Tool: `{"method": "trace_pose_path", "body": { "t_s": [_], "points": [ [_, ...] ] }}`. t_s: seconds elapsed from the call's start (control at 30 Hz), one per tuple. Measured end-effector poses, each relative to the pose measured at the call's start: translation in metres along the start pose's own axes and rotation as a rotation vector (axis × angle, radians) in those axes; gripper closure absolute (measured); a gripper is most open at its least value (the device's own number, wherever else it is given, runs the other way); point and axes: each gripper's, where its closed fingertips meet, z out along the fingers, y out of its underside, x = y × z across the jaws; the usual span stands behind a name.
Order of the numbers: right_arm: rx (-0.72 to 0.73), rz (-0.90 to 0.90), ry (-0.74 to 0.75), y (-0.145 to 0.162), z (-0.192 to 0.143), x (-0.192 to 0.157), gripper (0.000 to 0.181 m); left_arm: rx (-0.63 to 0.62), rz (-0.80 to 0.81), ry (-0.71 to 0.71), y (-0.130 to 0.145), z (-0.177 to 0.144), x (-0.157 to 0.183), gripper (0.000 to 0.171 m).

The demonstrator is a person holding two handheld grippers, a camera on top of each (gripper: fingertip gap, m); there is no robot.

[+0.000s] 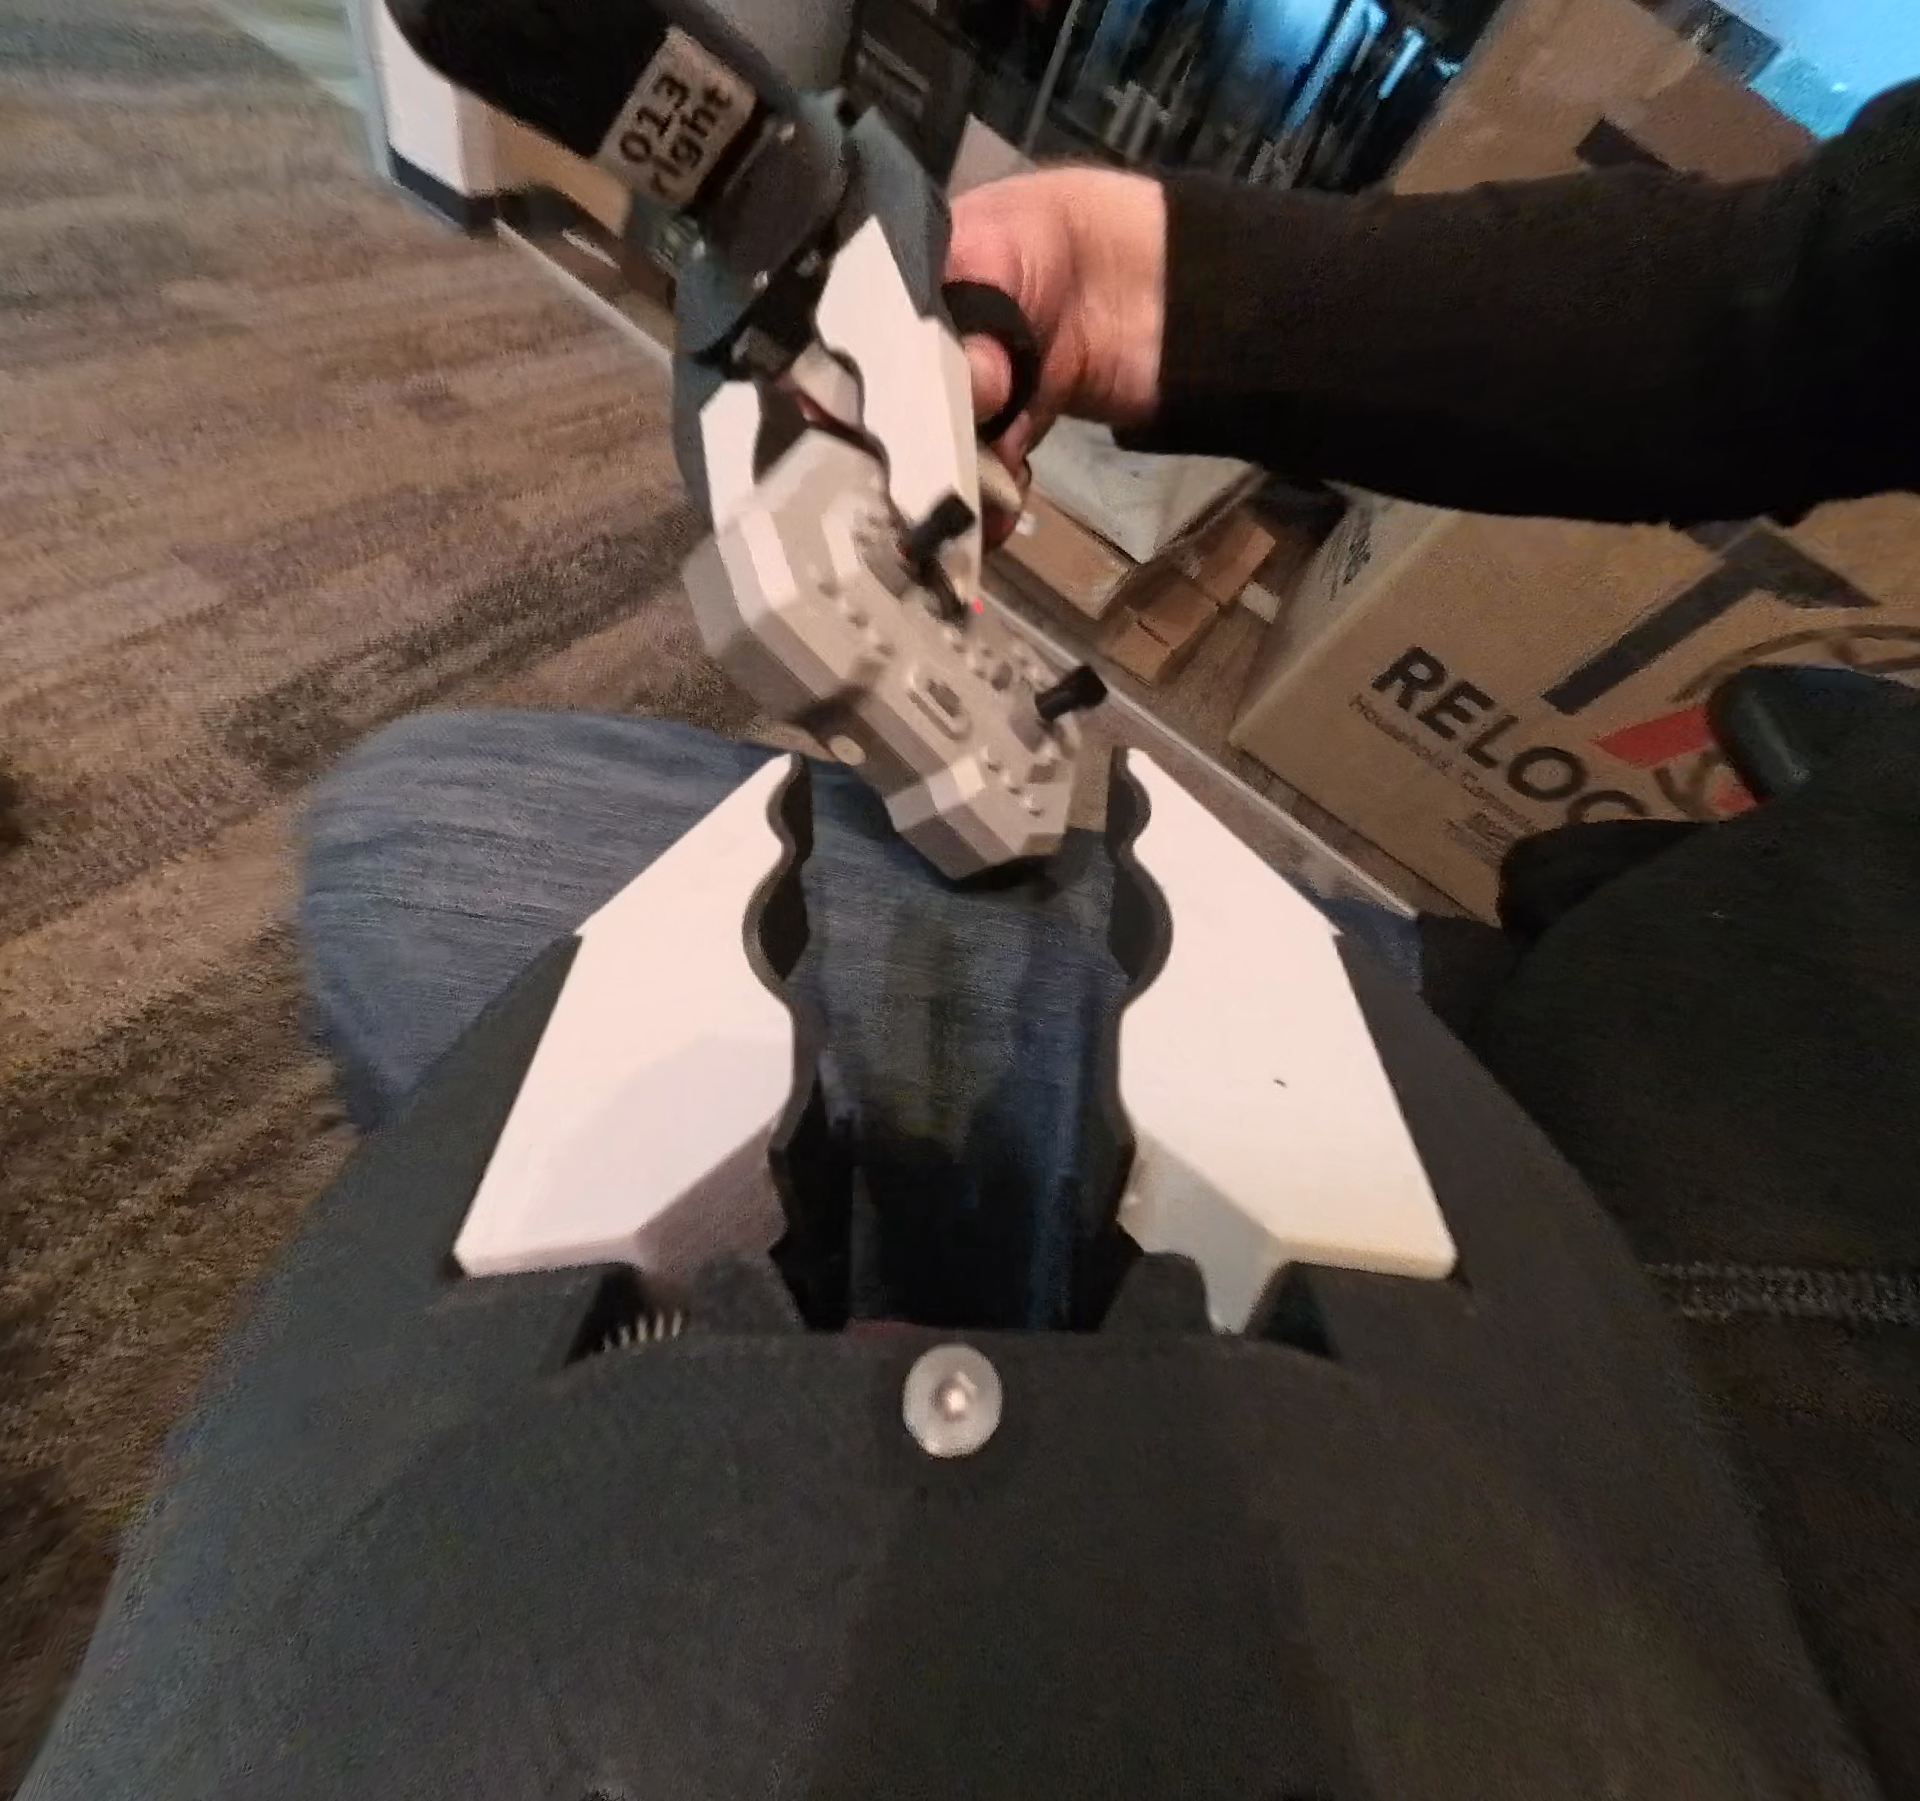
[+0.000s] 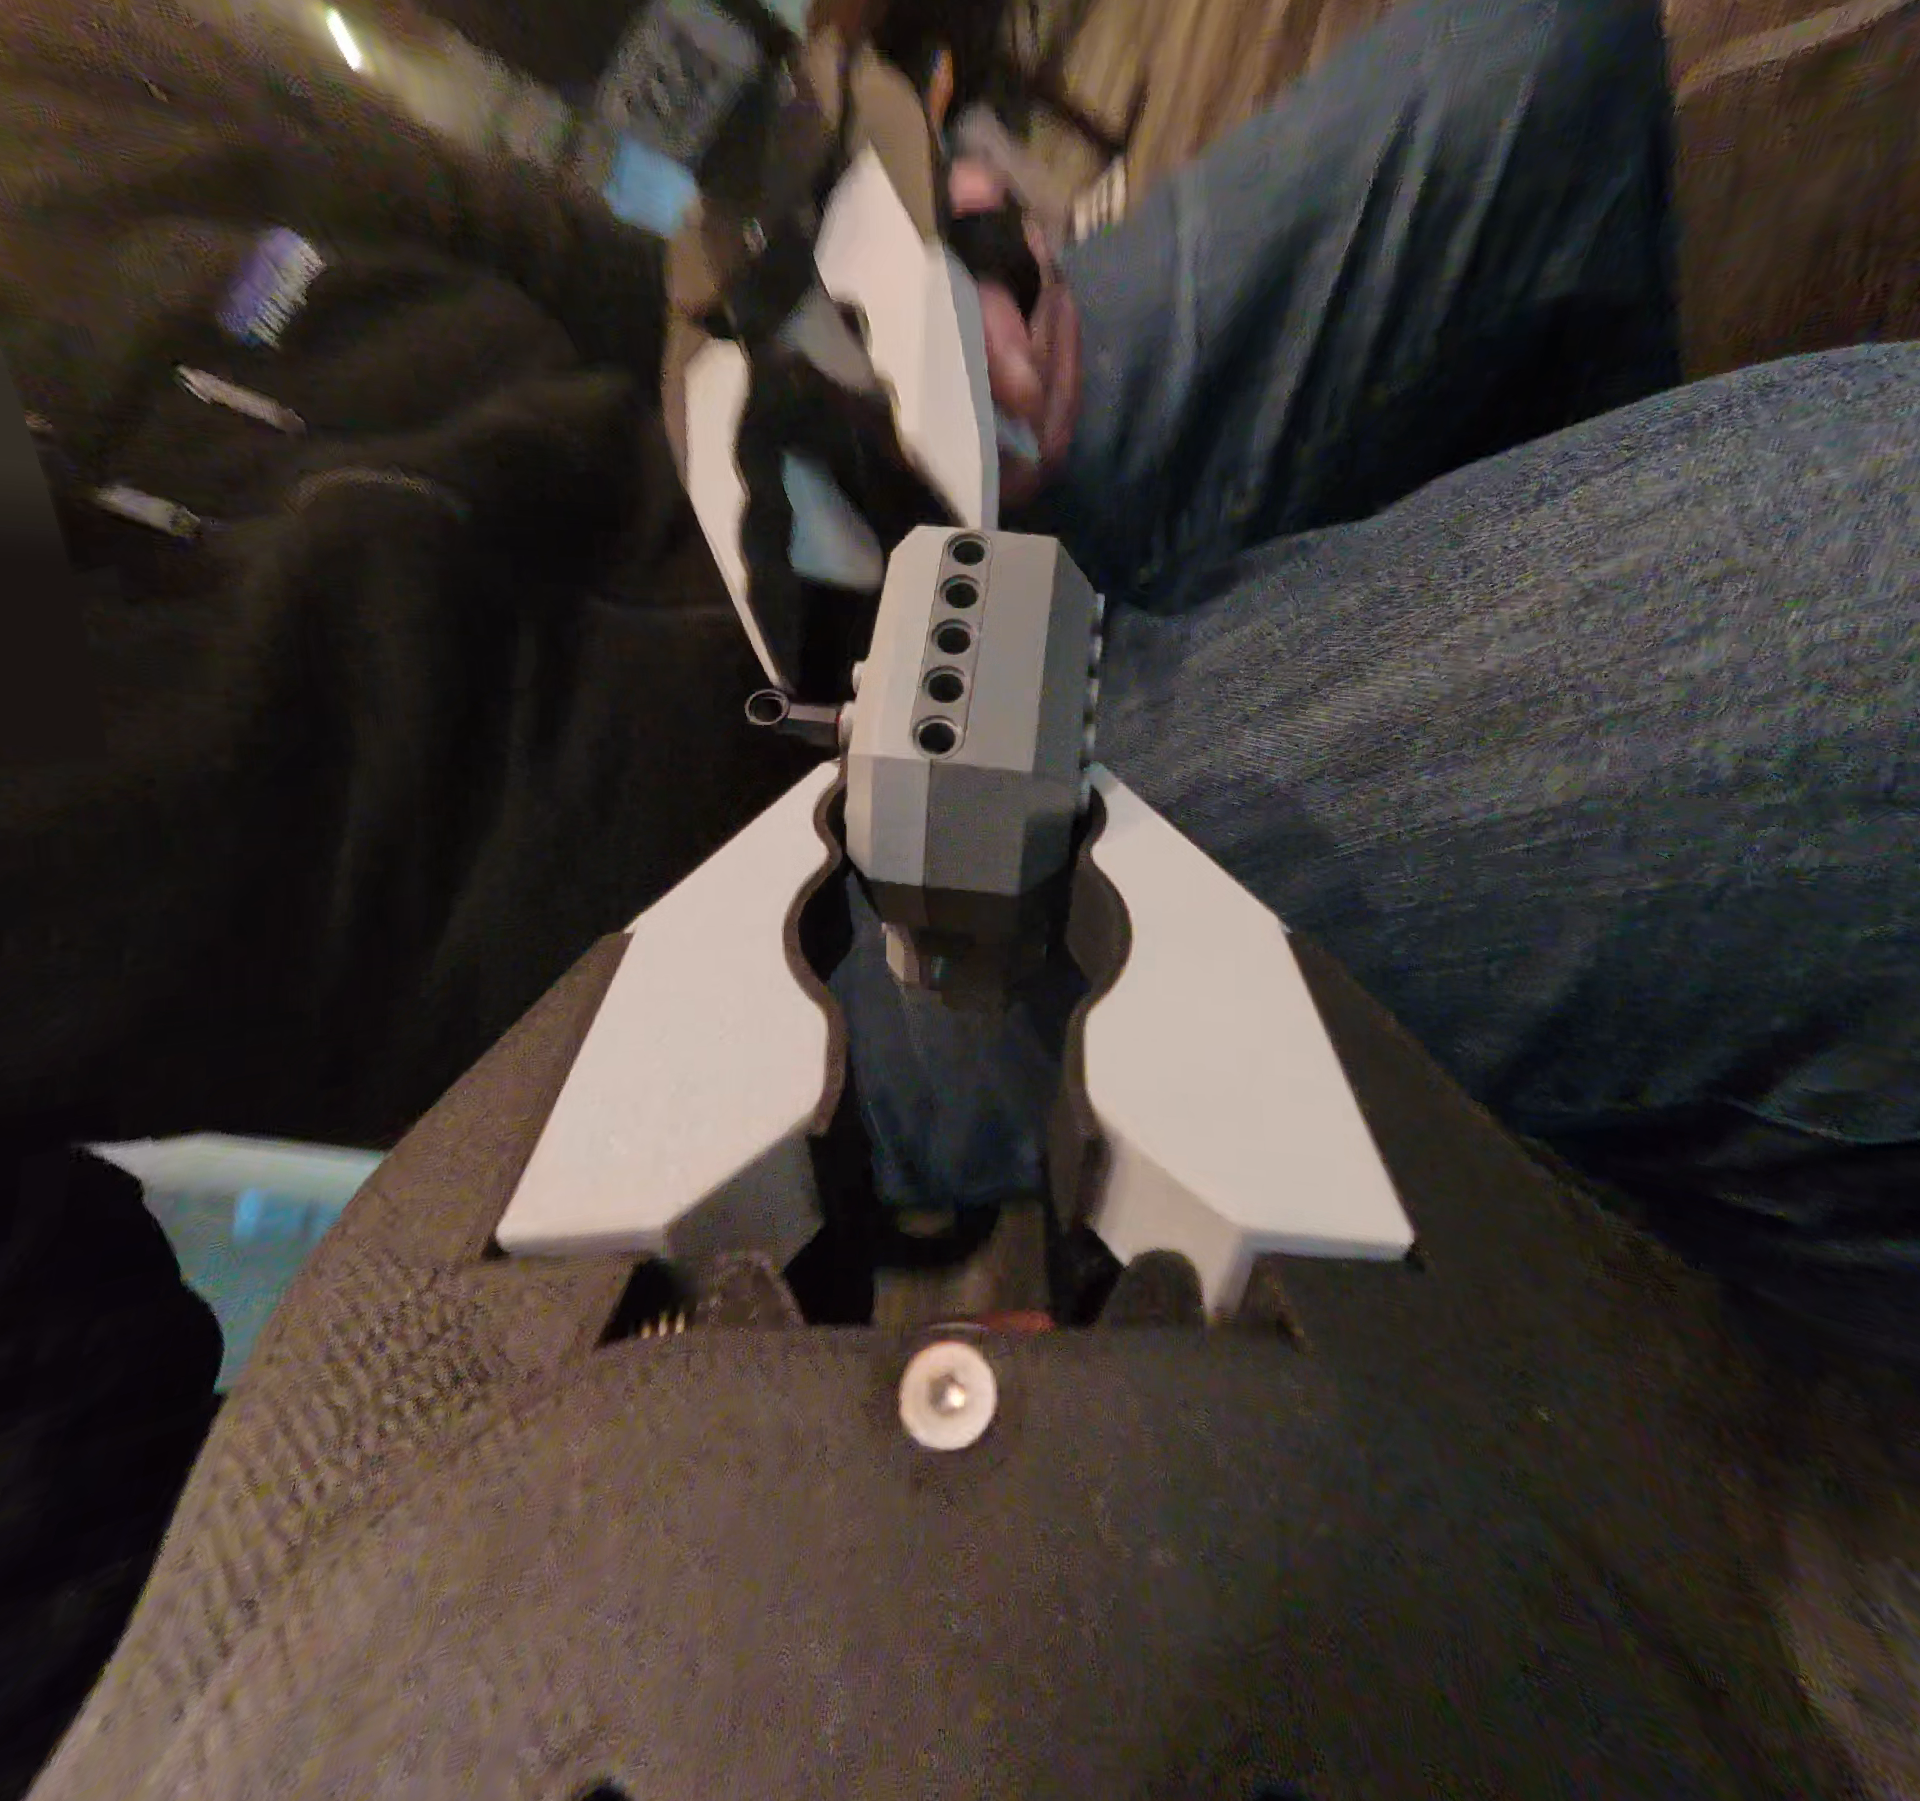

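**Grey brick block gripped over a denim lap**

Grey block sat clamped between the right gripper fingertips. At twelve o'clock of the left gripper, whose white fingers stood spread and empty, that block hung above a jeans-clad leg. Cardboard boxes lay at two o'clock on carpet.

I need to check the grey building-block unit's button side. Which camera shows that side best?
The left wrist view: the grey block unit faces that camera with its buttons and black pegs showing, held by the right gripper. The right wrist view shows only its narrow edge with a row of holes.
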Motion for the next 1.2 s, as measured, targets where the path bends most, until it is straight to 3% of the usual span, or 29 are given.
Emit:
{"method": "trace_pose_path", "body": {
  "t_s": [0.1, 0.23, 0.4, 0.53, 0.57, 0.77, 1.0, 1.2],
  "points": [
    [-0.280, -0.034, -0.028, 0.006, 0.005, -0.001, 0.144, 0.002, 0.132, -0.049, -0.009, -0.009, -0.017, 0.101],
    [-0.636, -0.068, -0.083, 0.020, 0.014, -0.005, 0.145, -0.045, 0.312, 0.003, -0.004, 0.001, -0.018, 0.090],
    [-0.777, -0.062, -0.155, 0.017, 0.034, -0.003, 0.144, -0.047, 0.488, 0.086, 0.005, 0.010, -0.003, 0.086],
    [-0.821, -0.028, -0.207, 0.018, 0.045, 0.000, 0.143, -0.100, 0.568, 0.086, 0.024, 0.017, -0.002, 0.091],
    [-0.825, -0.022, -0.218, 0.019, 0.047, 0.000, 0.143, -0.091, 0.577, 0.071, 0.024, 0.016, -0.004, 0.099],
    [-0.730, -0.009, -0.203, 0.015, 0.058, 0.008, 0.138, -0.067, 0.498, 0.059, 0.033, 0.014, -0.008, 0.101],
    [-0.468, -0.114, -0.087, -0.004, 0.054, 0.018, 0.121, -0.064, 0.392, 0.031, 0.039, 0.005, -0.016, 0.101],
    [-0.042, -0.338, 0.151, -0.042, 0.037, 0.017, 0.120, -0.070, 0.220, -0.040, 0.043, -0.006, -0.025, 0.101]
  ]
}}
